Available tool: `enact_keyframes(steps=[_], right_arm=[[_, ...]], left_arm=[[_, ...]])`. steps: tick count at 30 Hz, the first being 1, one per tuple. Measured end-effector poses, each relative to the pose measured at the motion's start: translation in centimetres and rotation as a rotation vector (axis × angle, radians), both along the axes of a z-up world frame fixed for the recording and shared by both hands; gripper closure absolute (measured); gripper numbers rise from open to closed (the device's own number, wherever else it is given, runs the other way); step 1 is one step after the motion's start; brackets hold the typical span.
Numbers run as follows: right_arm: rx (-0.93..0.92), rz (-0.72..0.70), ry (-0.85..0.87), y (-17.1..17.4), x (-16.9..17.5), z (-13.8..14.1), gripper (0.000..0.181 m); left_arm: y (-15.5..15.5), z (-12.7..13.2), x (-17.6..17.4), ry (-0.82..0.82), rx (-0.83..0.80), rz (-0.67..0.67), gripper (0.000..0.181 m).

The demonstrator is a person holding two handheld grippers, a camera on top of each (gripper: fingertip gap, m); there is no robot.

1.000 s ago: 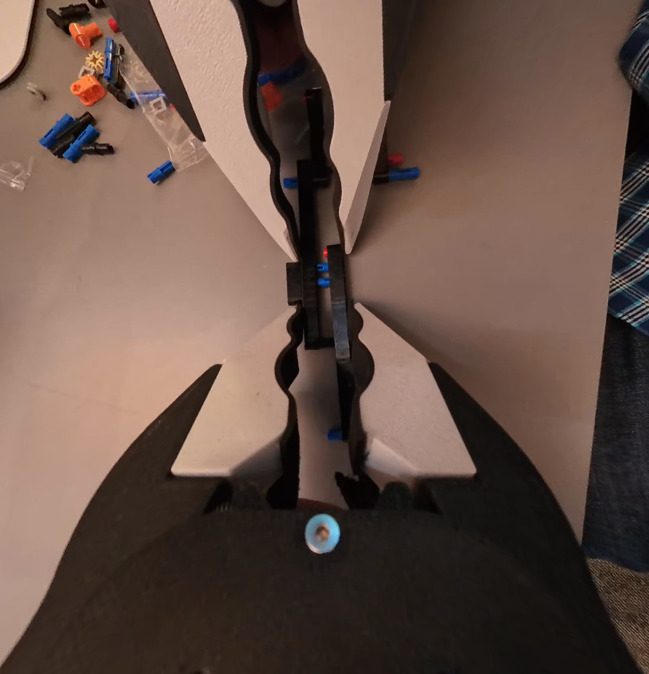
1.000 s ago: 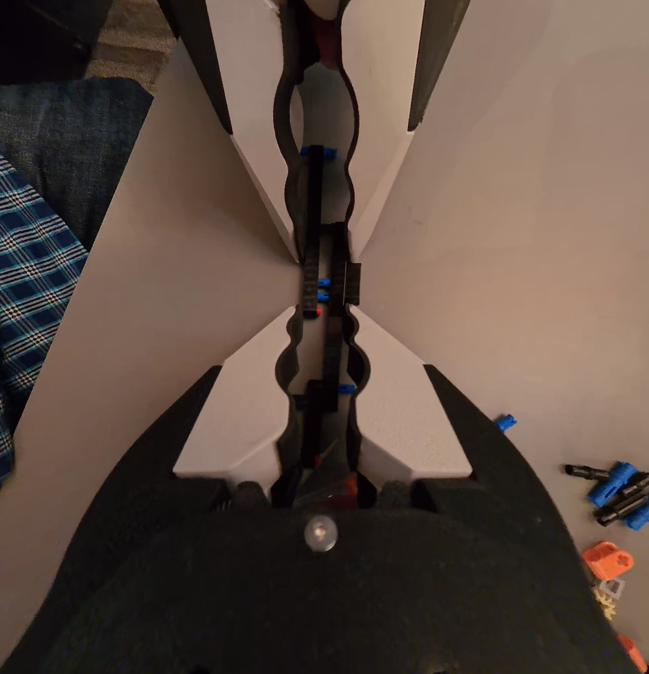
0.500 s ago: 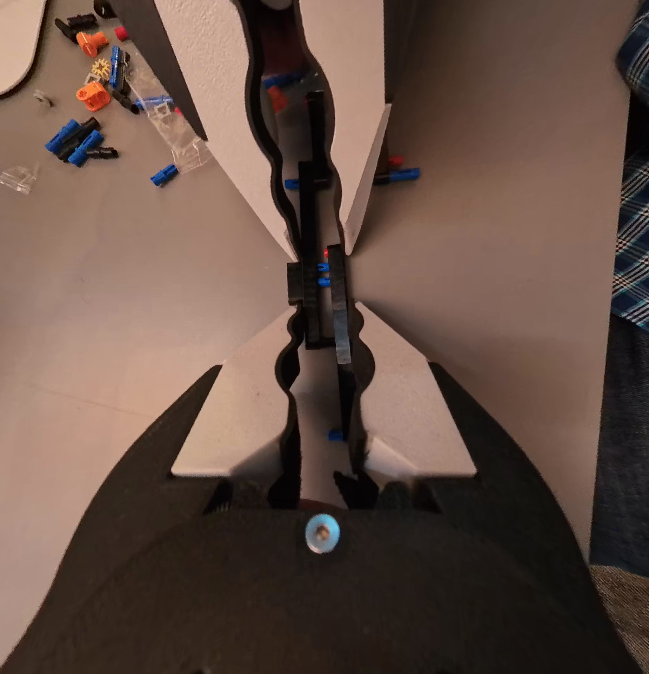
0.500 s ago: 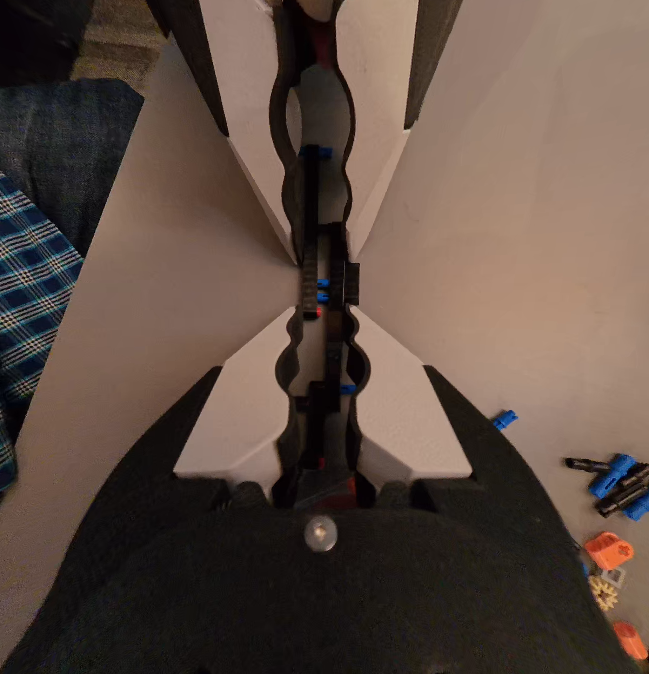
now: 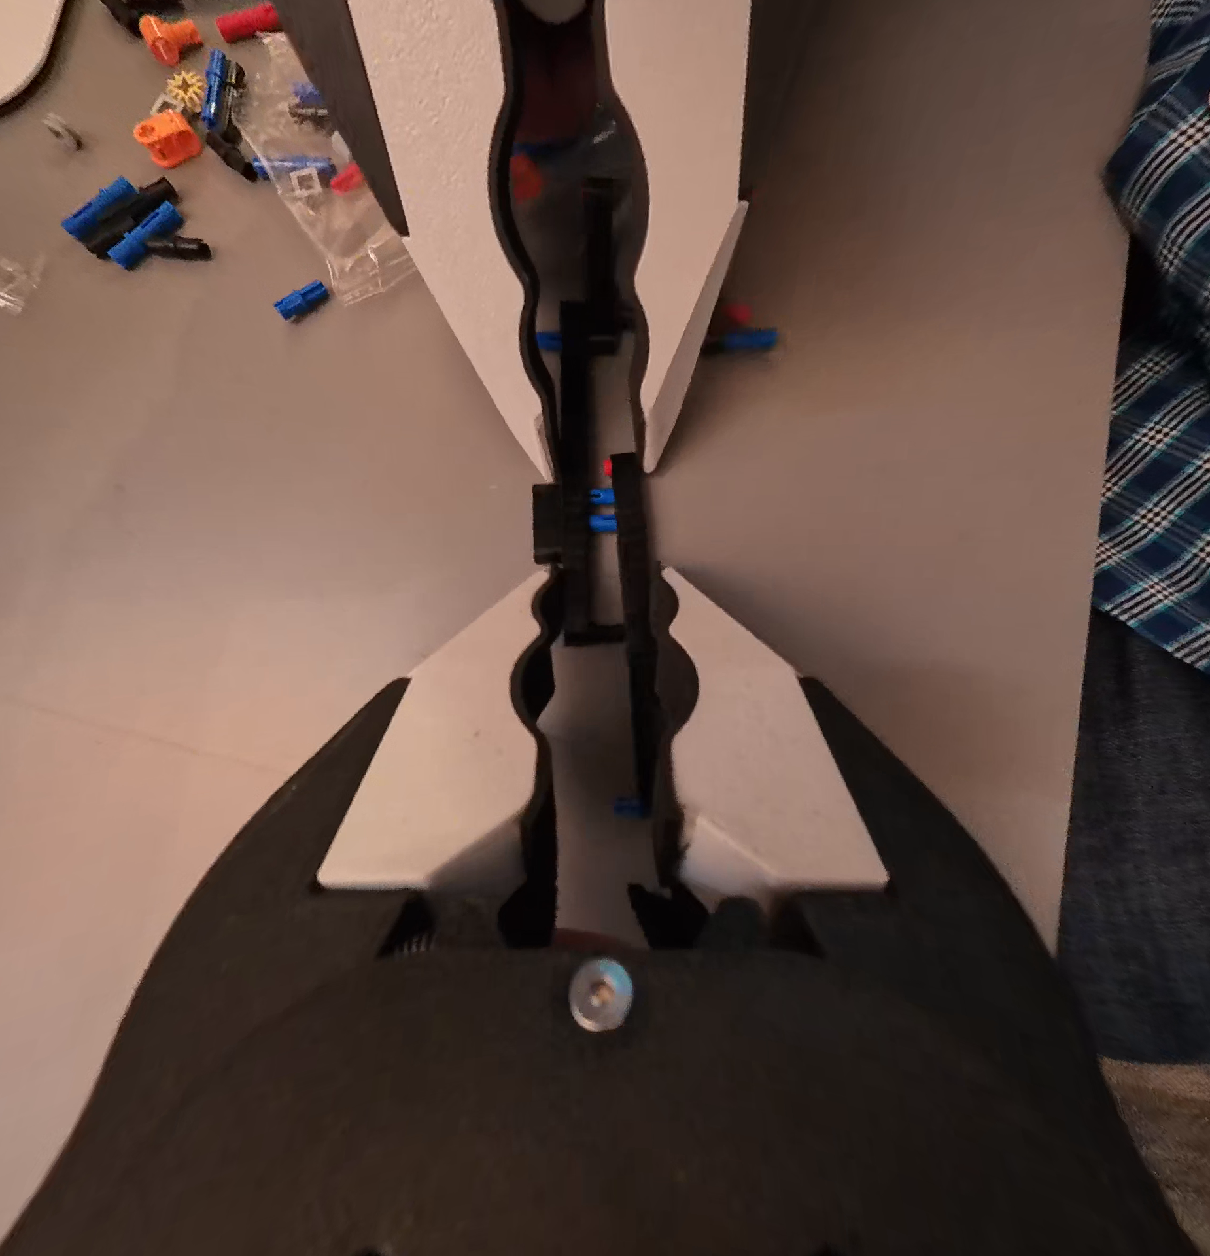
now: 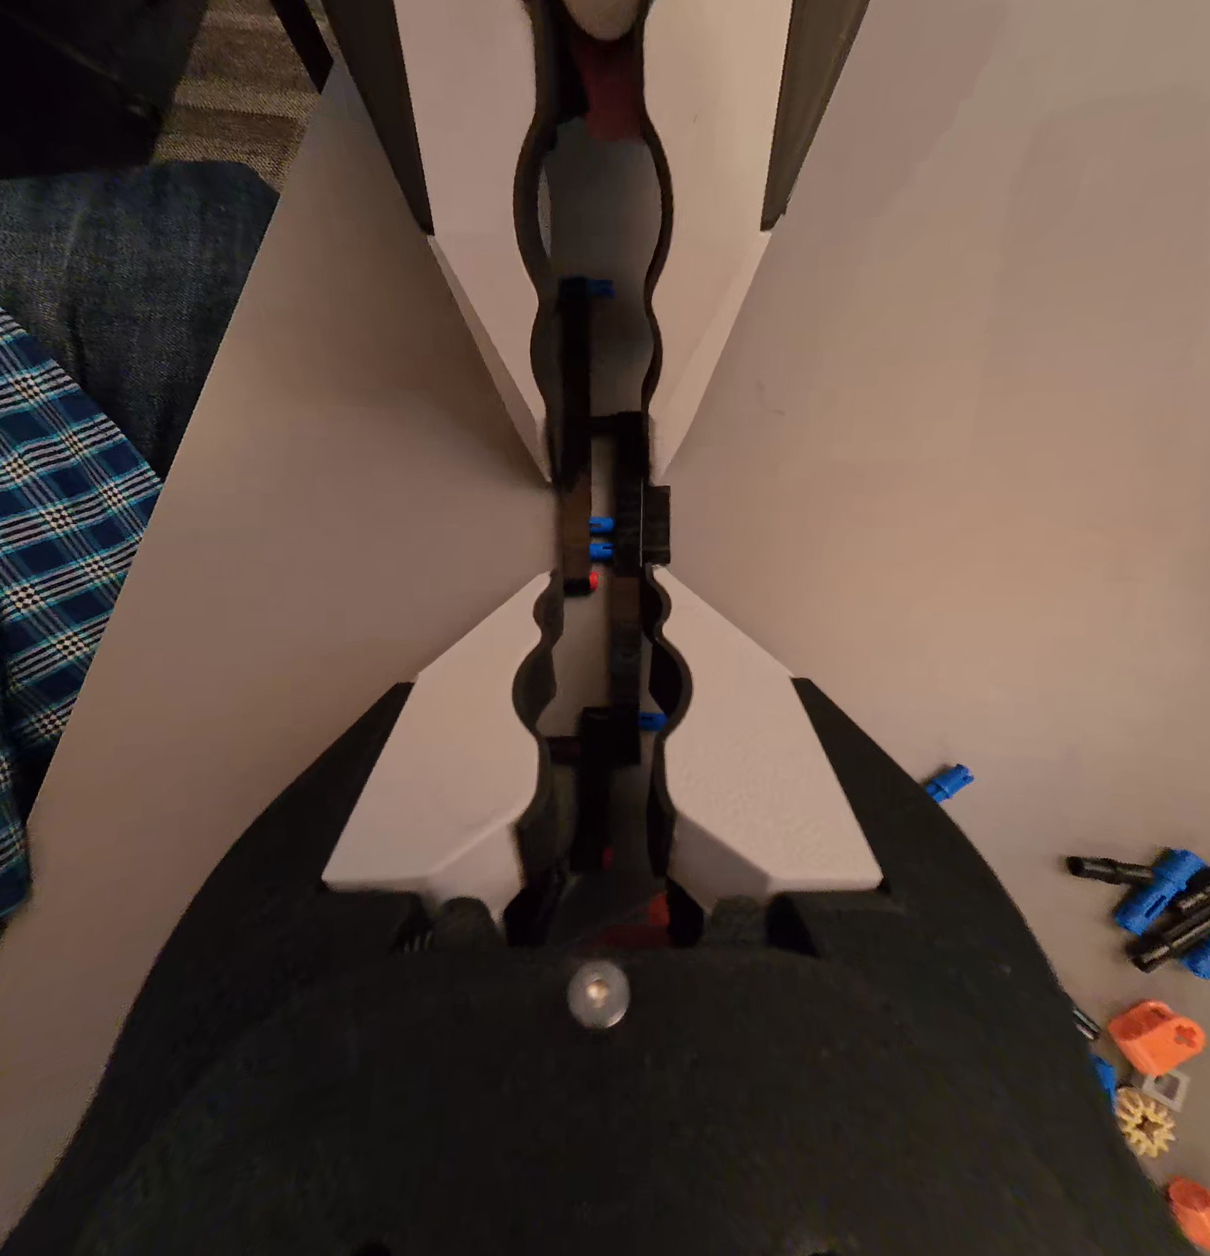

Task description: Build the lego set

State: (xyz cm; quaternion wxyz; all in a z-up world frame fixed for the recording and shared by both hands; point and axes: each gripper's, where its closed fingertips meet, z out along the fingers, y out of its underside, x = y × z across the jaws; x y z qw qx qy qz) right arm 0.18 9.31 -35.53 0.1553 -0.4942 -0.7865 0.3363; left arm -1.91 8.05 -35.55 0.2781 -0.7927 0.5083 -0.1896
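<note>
My two grippers meet tip to tip above the grey table [image 5: 249,544]. In the left wrist view my left gripper [image 5: 603,578] is shut on a long black beam [image 5: 639,646]. The right gripper [image 5: 595,469] comes in from the top, shut on a black beam assembly [image 5: 578,442] with a small black block [image 5: 546,523] on its side. Two blue pins [image 5: 602,508] bridge the narrow gap between the beams. In the right wrist view my right gripper [image 6: 602,578] holds its assembly [image 6: 626,625]. The left gripper [image 6: 602,476] holds its beam [image 6: 575,408]. The blue pins [image 6: 601,535] and a red pin end [image 6: 593,581] show between them.
Loose parts lie at the left wrist view's top left: blue and black pins [image 5: 126,224], orange connectors [image 5: 167,139], a tan gear [image 5: 184,85], clear bags [image 5: 344,231]. They show at the lower right of the right wrist view [image 6: 1173,911]. A person's plaid shirt [image 5: 1187,340] is at the table edge. My two grippers' fingertips are within a few centimetres of each other.
Both grippers stay shut and tip to tip. The pair has drifted slightly over the table. The gap between the beams looks the same.
</note>
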Motion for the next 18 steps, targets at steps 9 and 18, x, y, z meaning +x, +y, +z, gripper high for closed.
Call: enact_keyframes(steps=[9, 18], right_arm=[[0.012, 0.003, 0.008, -0.02, -0.01, -0.02, 0.161], [0.006, 0.013, 0.013, -0.02, -0.07, 0.01, 0.162]], left_arm=[[0.02, -0.08, -0.03, 0.024, 0.037, -0.019, 0.158], [0.09, -0.10, 0.01, -0.013, 0.052, -0.039, 0.159]])
